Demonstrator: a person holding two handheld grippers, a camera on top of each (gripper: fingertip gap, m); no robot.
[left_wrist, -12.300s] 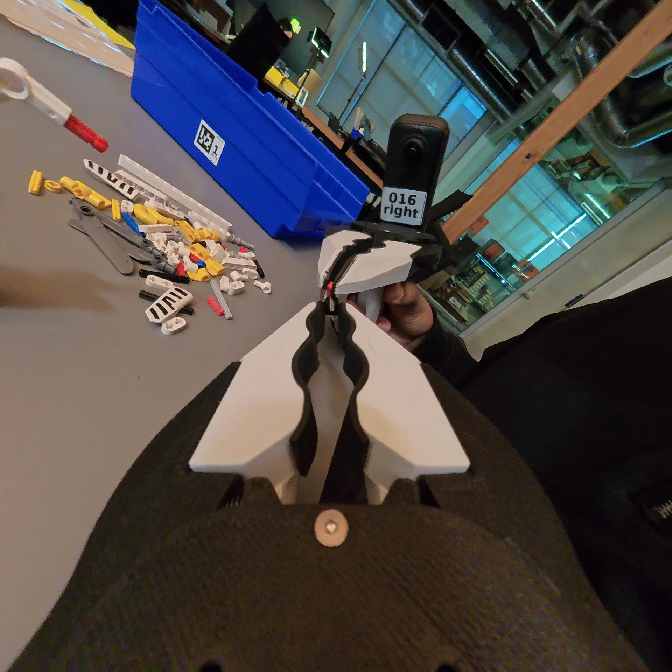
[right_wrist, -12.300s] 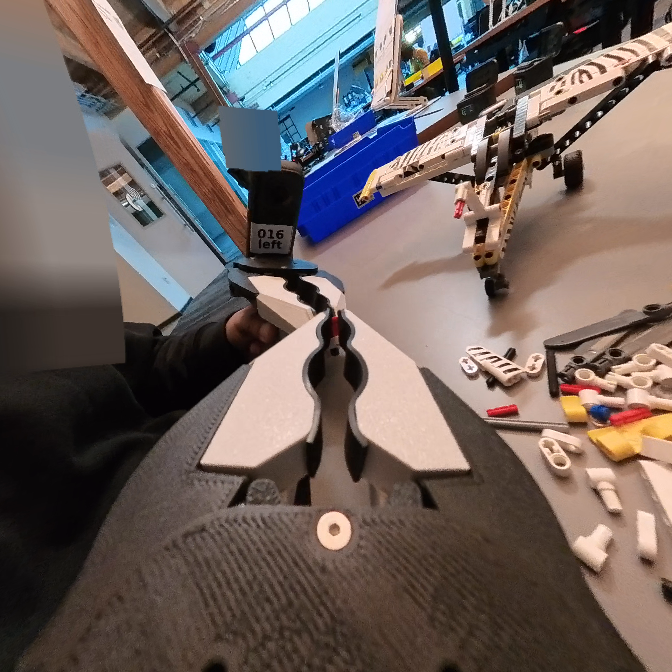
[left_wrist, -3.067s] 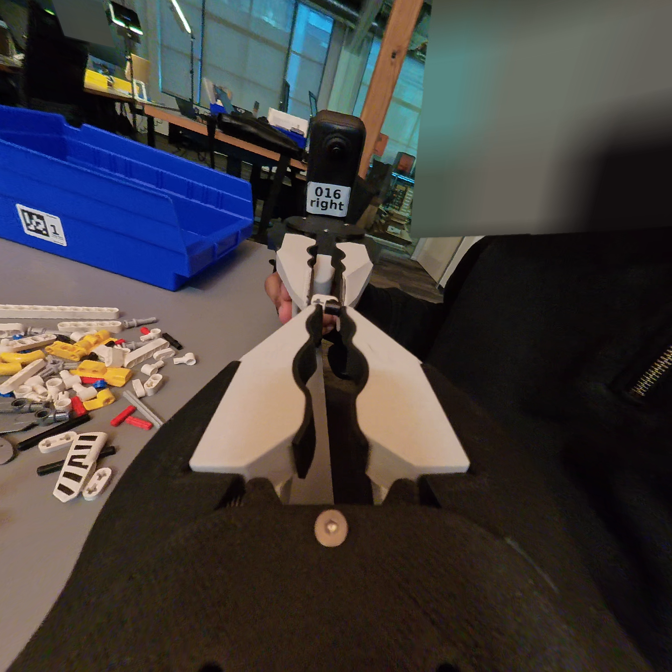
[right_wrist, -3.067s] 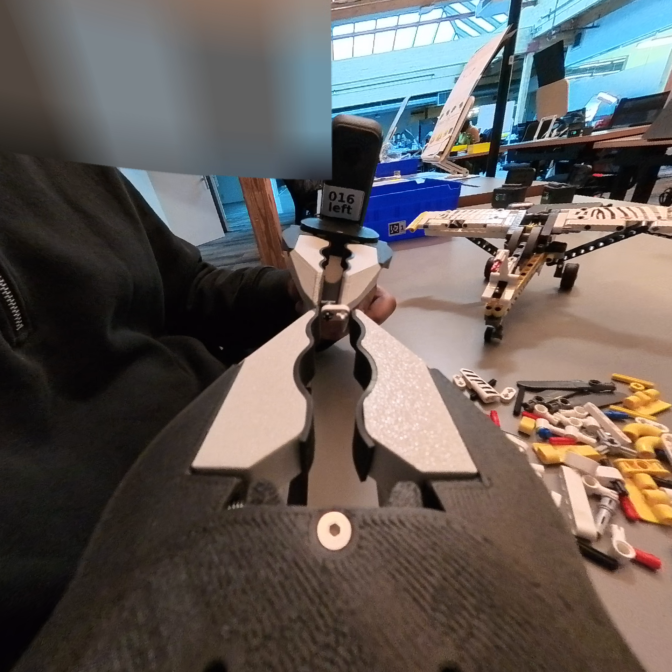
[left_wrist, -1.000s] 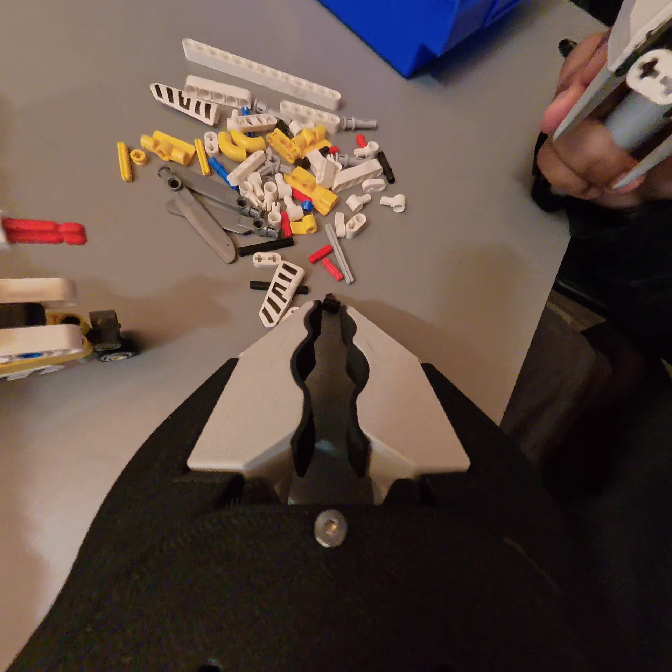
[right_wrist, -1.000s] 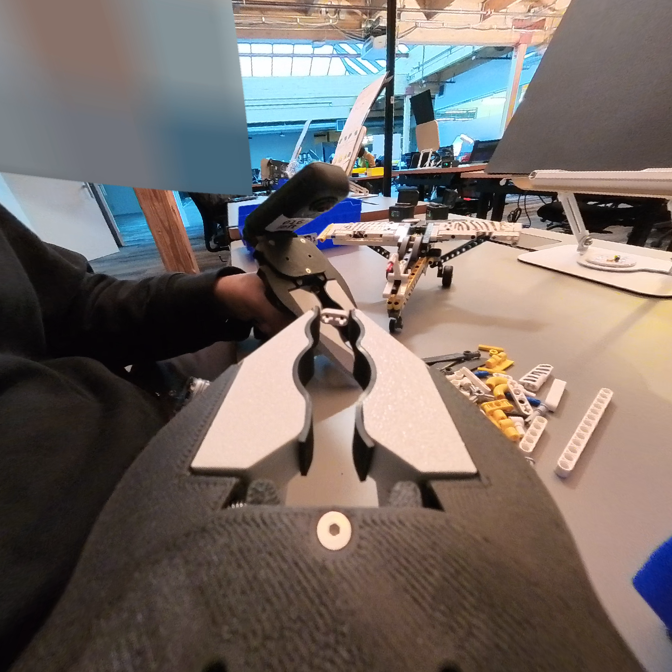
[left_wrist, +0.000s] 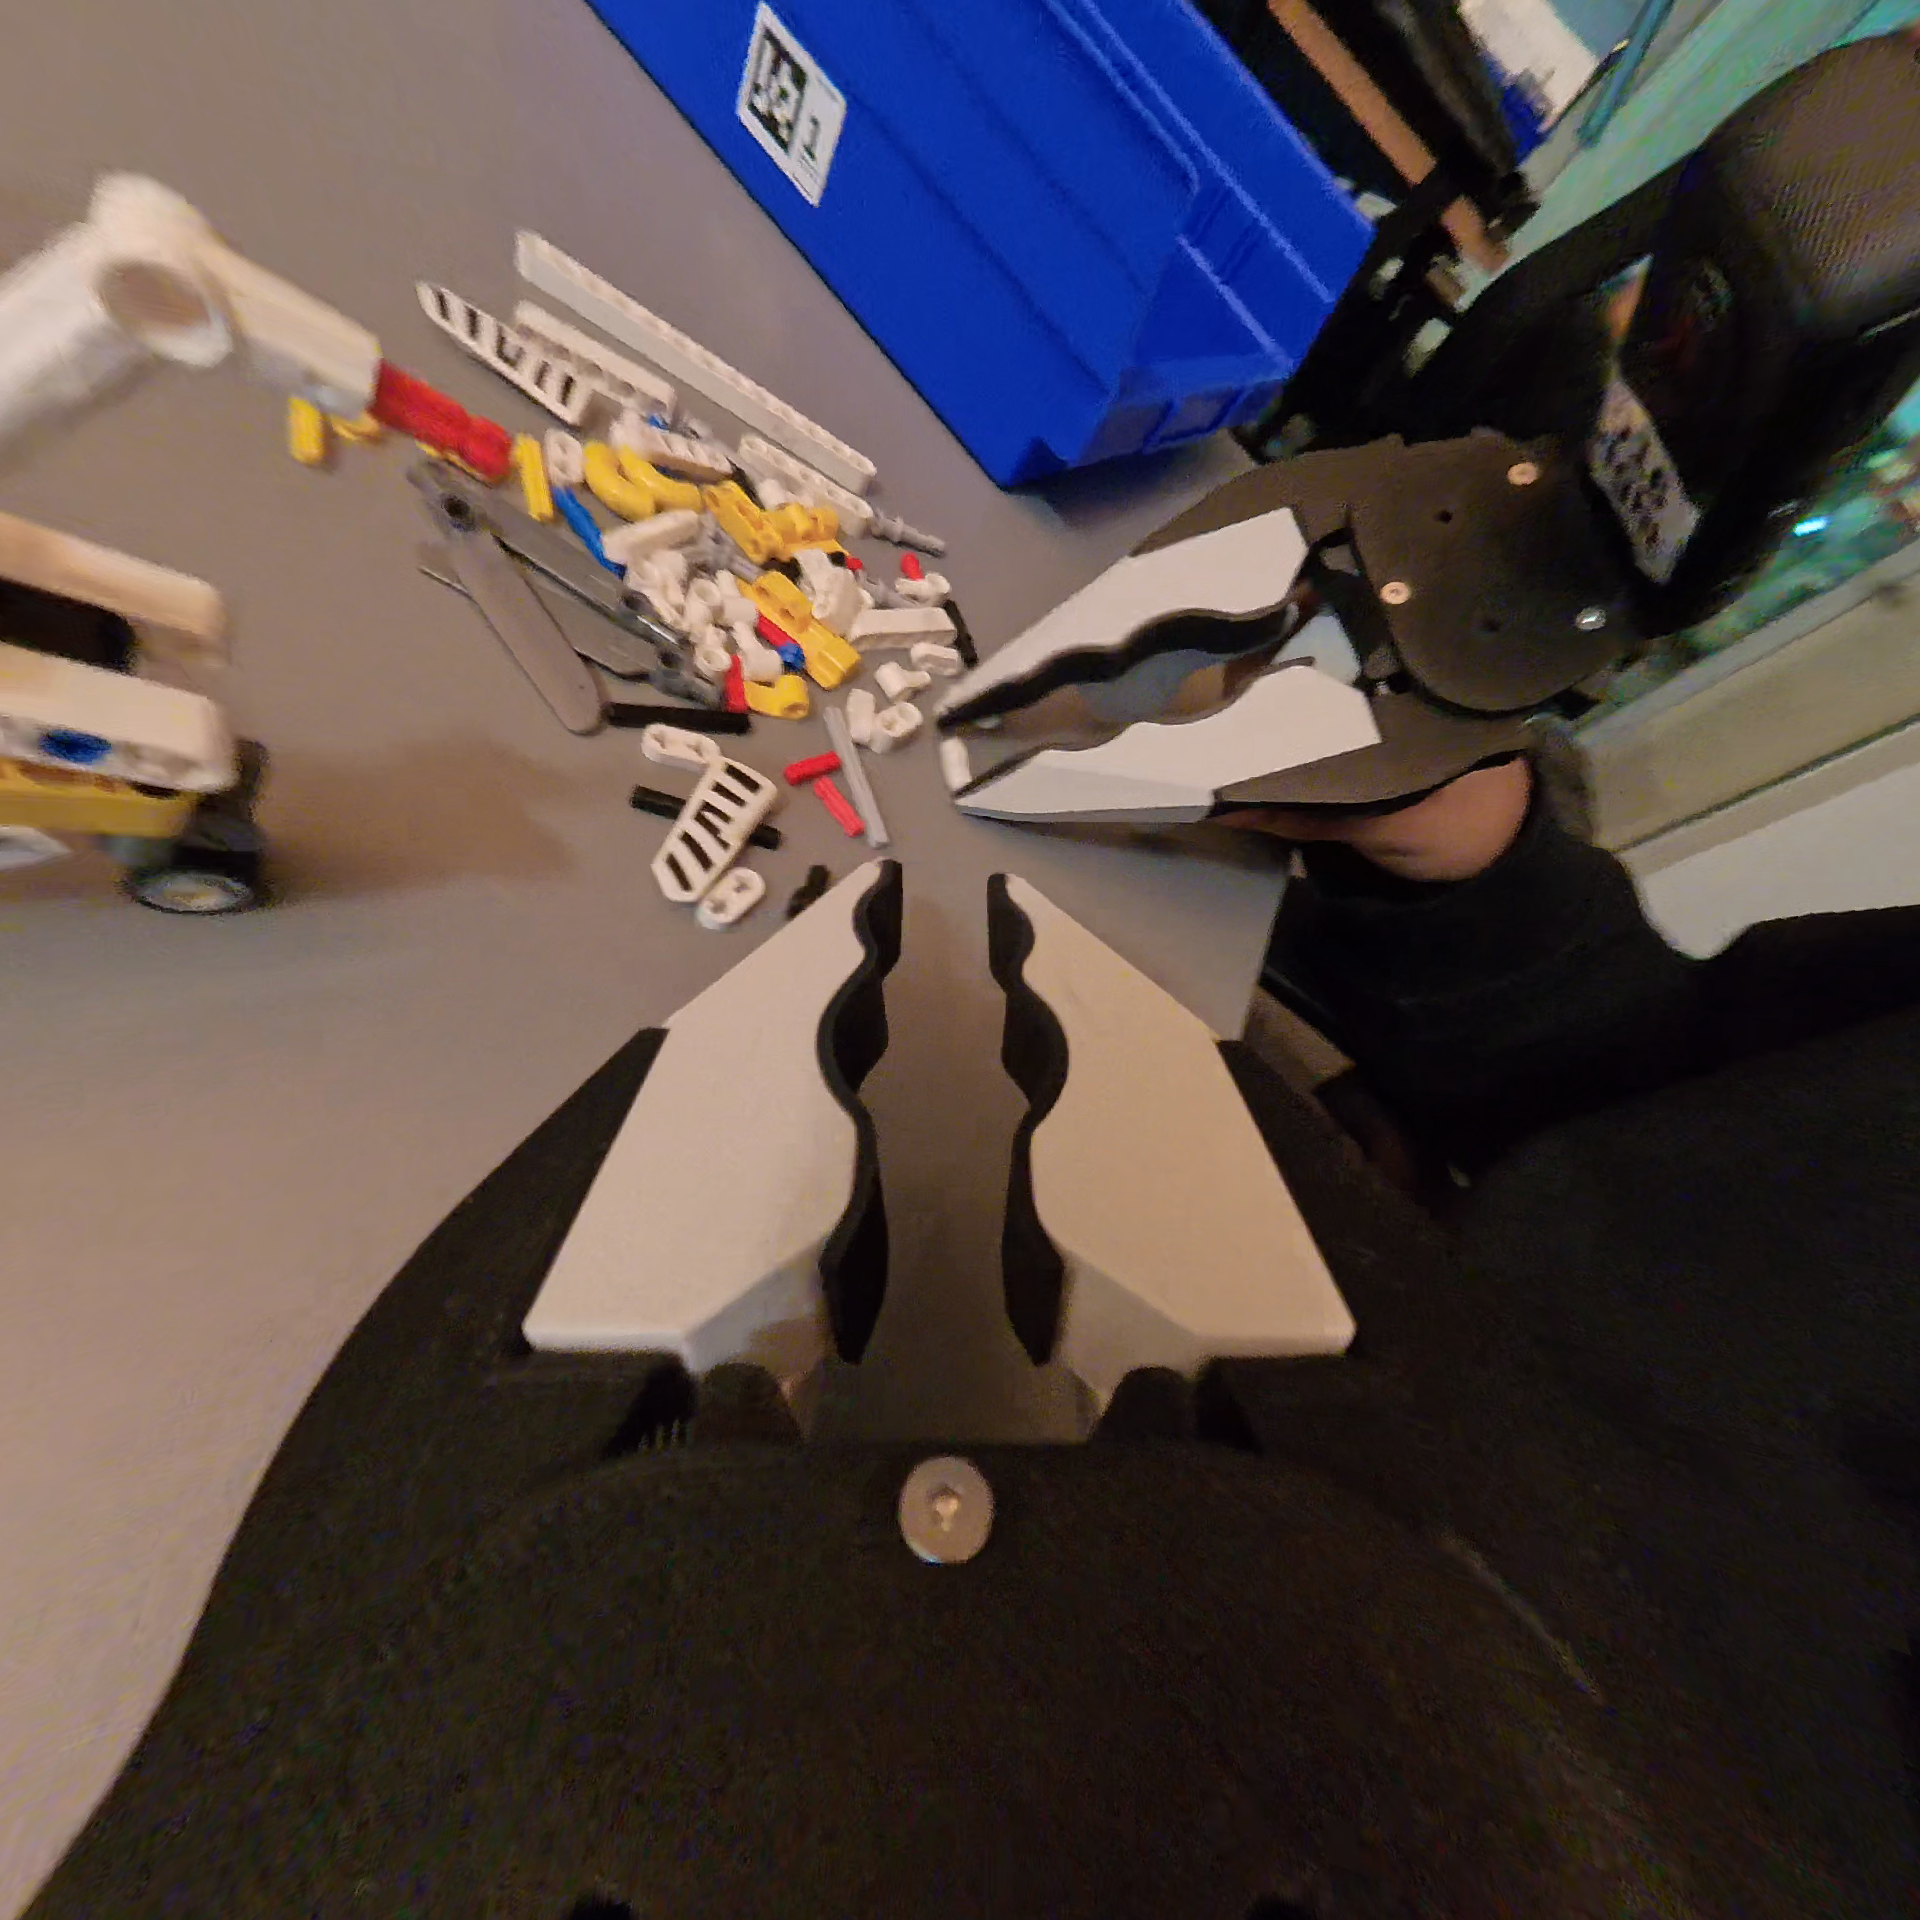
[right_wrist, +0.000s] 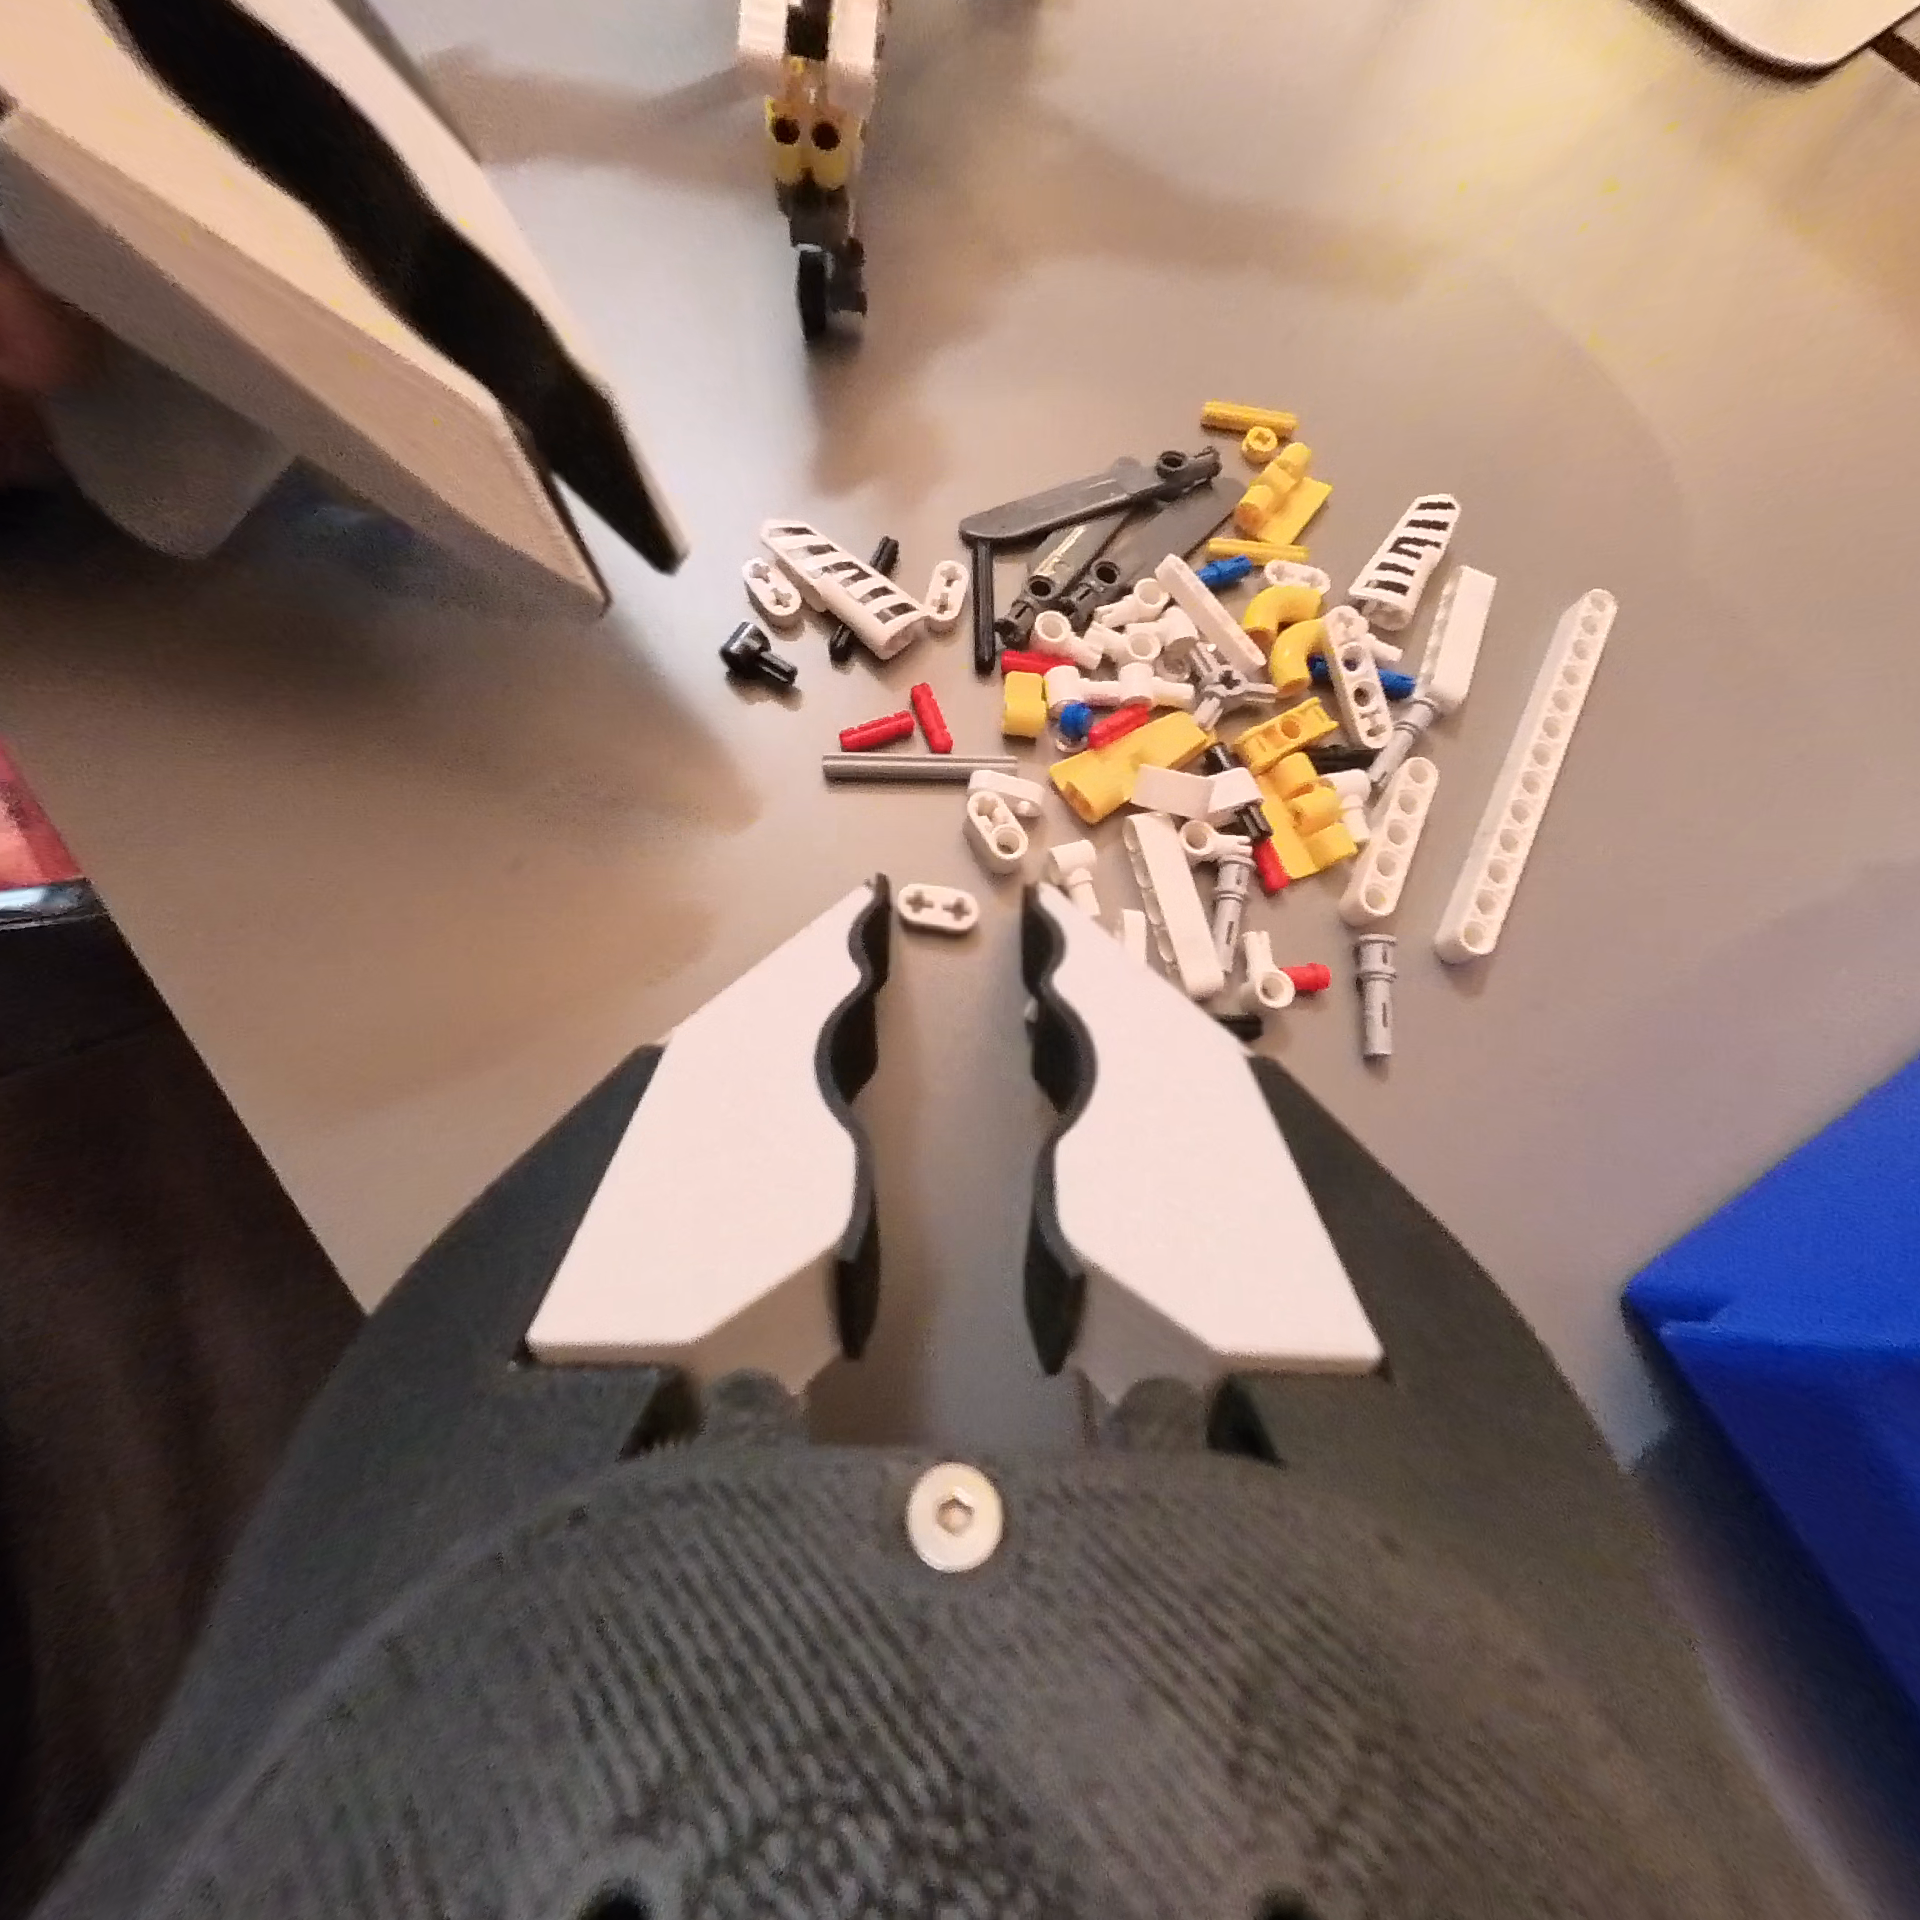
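The left tongs (left_wrist: 940, 883) hang spread over the grey tabletop (left_wrist: 312, 1091) with only bare surface between their tips. Just beside their left tip lie a small black peg (left_wrist: 808, 885), a small white two-hole link (left_wrist: 730, 897) and a white striped panel (left_wrist: 717, 826). The right tongs (right_wrist: 956, 902) are also spread and grip nothing. A flat white two-hole link (right_wrist: 937, 909) shows between their tips without touching either pad, and whether it lies on the tabletop cannot be told. In the left wrist view the right tongs point toward the near edge of a pile of small building pieces (left_wrist: 717, 582) in white, yellow, red, blue and grey, close to two red pegs (left_wrist: 826, 790) and a grey rod (left_wrist: 857, 774). Beyond the pile lie a long white beam with holes (left_wrist: 686, 358) and a blue bin (left_wrist: 1018, 239). Left of the pile stands part of a white and yellow model on small black wheels (left_wrist: 192, 883). A person's hand (left_wrist: 1434, 831) holds the right tongs at the tabletop's edge.
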